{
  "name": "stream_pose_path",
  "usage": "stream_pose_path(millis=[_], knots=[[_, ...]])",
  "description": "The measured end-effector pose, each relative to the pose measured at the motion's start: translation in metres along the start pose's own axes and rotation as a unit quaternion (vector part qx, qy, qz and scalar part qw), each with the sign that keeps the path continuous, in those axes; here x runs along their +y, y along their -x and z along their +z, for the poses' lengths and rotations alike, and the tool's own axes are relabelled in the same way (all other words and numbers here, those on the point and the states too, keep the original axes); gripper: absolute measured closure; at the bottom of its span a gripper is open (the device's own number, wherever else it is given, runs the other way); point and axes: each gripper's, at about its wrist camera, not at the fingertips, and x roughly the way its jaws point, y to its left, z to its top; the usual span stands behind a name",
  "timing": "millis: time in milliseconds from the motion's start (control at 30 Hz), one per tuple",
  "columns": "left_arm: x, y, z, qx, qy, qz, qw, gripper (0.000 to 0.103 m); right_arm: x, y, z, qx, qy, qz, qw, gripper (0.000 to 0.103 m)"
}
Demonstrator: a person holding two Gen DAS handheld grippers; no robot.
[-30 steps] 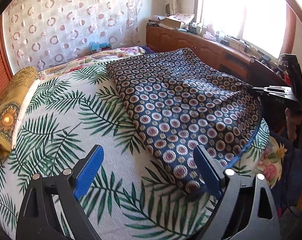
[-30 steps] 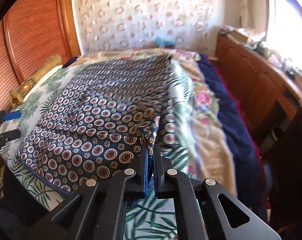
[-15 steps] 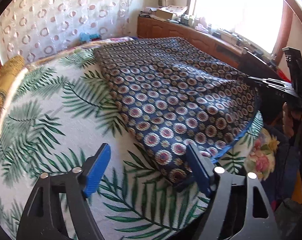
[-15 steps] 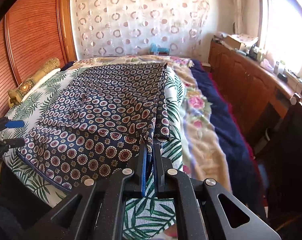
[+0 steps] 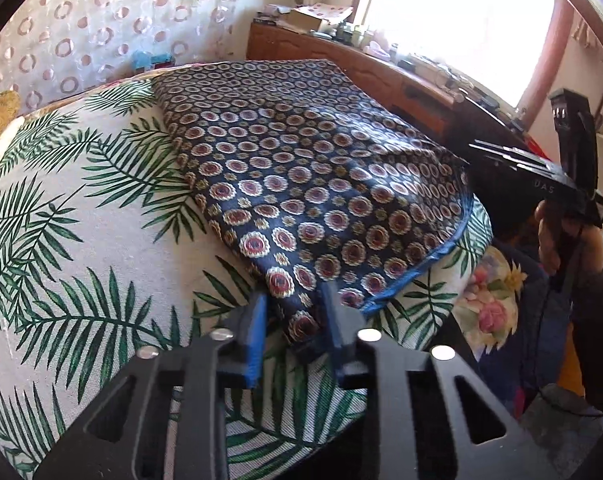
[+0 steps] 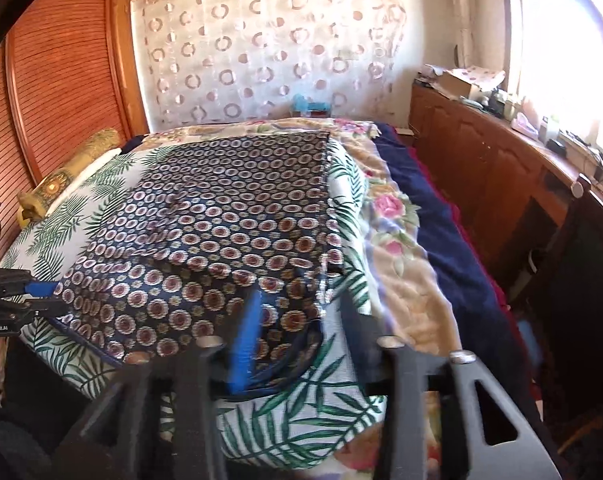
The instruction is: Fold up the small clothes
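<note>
Two grippers at the cloth lying flat on the bed: left gripper closing on the near corner, right gripper opening, its corner loose between the jaws — pinch past the hem before lifting.
</note>
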Motion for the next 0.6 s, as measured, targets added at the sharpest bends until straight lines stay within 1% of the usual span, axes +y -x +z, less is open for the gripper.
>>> stream_pose_path(millis=[33,133,233,300,433,533,600], knots=[[-0.002,0.001,0.0,-0.003,-0.004,-0.001,1.0,0.09,0.004,0.001,0.0,-0.001,0.002,0.006,1.0,0.052],[-0.006,0.011,0.005,-0.021,-0.002,-0.009,0.9997,0.097,0.02,0.004,0.0,-0.004,0.015,0.032,0.999,0.051],[-0.01,0.027,0.02,-0.046,0.001,-0.019,0.9987,0.097,0.036,0.005,-0.001,0.0,0.026,0.068,0.997,0.05],[-0.016,0.038,0.032,-0.065,-0.01,-0.016,0.9977,0.098,0.045,0.007,-0.002,0.0,0.033,0.089,0.995,0.049],[-0.028,0.055,0.063,-0.102,-0.029,-0.015,0.9943,0.098,0.057,0.013,-0.001,-0.007,0.048,0.106,0.993,0.049],[-0.034,0.058,0.079,-0.115,-0.036,-0.014,0.9926,0.098,0.065,0.017,0.0,-0.015,0.062,0.118,0.991,0.046],[-0.033,0.058,0.084,-0.12,-0.035,-0.015,0.992,0.098,0.073,0.017,-0.001,-0.018,0.073,0.122,0.99,0.044]])
